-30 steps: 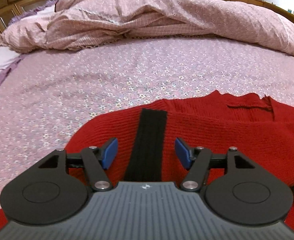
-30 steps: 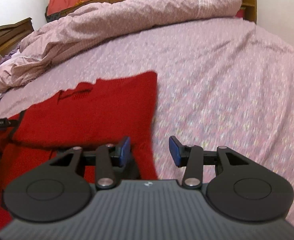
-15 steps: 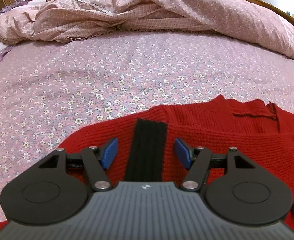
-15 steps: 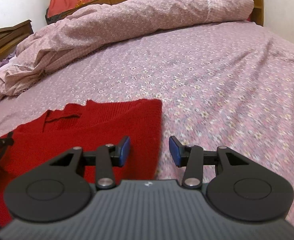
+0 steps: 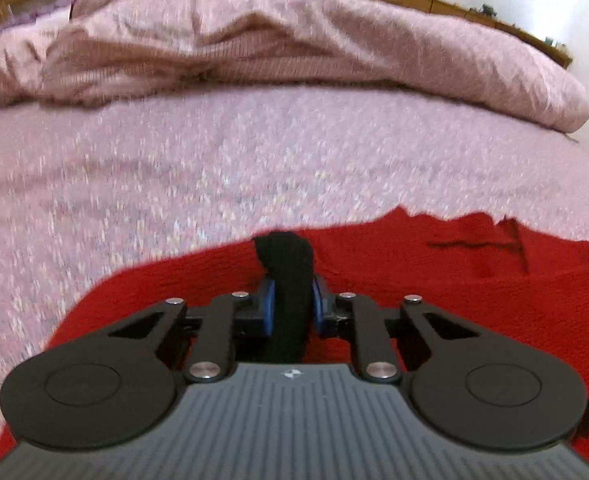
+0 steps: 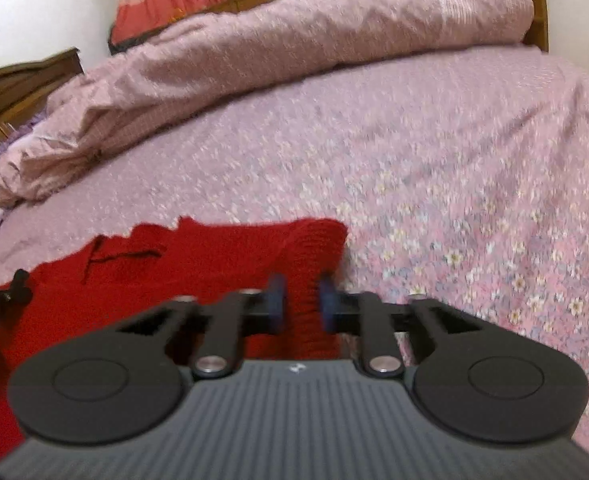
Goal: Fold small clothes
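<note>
A red sweater (image 5: 414, 280) lies flat on the pink bed (image 5: 254, 168). The left claw (image 5: 290, 308) is closing on its black band (image 5: 288, 280), and the right claw (image 6: 300, 300) is closing on its red edge.

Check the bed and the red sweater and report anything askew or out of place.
The quilt lies bunched in a heap along the far side of the bed, not spread flat. The red sweater looks intact; its black band is pinched up between the left gripper's closing jaws.
</note>
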{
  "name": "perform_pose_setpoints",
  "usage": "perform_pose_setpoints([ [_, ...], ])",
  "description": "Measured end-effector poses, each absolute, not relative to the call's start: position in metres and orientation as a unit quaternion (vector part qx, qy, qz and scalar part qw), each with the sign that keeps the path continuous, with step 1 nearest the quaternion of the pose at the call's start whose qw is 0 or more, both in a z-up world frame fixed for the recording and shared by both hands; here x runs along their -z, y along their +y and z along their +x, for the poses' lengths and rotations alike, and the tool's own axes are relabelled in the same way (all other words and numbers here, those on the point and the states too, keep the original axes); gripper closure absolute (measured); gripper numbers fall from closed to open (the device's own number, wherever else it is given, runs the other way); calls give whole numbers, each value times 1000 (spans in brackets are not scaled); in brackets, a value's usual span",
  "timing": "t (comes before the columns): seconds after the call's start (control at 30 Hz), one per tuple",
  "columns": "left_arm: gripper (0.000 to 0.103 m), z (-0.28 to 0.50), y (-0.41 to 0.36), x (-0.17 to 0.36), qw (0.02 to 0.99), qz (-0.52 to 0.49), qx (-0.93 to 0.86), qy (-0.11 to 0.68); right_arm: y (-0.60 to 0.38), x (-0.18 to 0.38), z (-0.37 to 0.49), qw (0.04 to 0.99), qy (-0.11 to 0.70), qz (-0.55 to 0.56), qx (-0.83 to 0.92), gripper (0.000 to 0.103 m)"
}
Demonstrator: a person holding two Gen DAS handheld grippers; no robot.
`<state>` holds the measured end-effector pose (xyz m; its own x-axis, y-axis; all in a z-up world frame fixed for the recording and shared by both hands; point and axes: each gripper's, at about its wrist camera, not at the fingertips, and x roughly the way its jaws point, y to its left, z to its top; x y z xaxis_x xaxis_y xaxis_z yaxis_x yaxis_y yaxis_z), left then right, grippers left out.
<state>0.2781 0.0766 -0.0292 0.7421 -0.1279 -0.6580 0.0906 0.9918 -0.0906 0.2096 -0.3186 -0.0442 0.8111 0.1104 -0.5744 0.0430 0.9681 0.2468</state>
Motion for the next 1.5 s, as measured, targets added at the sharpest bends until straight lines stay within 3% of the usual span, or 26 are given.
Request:
perform_pose_setpoints([
  [0.4, 75, 302, 64, 47, 933, -1, 34, 359, -322, 60, 213, 947, 293, 128, 41, 86],
  [0.57, 56, 299, 66, 40, 931, 9, 26, 364, -323, 61, 214, 945, 297, 127, 41, 81],
  [0.7, 48, 287, 69, 25, 930, 15, 9, 367, -326, 52, 210, 942, 302, 139, 41, 74],
  [0.87, 35, 263, 70, 10, 928, 22, 3, 372, -322, 30, 191, 940, 307, 140, 40, 74],
  [1.03, 34, 253, 62, 16, 919, 35, -13, 393, -303, 16, 161, 942, 317, 109, 4, 73],
  [1.27, 28, 260, 59, 37, 912, 37, -32, 407, -280, 41, 157, 931, 356, 73, -22, 76],
  [1.5, 28, 251, 64, 26, 908, 12, -41, 416, -283, 51, 155, 938, 334, 88, -18, 76],
])
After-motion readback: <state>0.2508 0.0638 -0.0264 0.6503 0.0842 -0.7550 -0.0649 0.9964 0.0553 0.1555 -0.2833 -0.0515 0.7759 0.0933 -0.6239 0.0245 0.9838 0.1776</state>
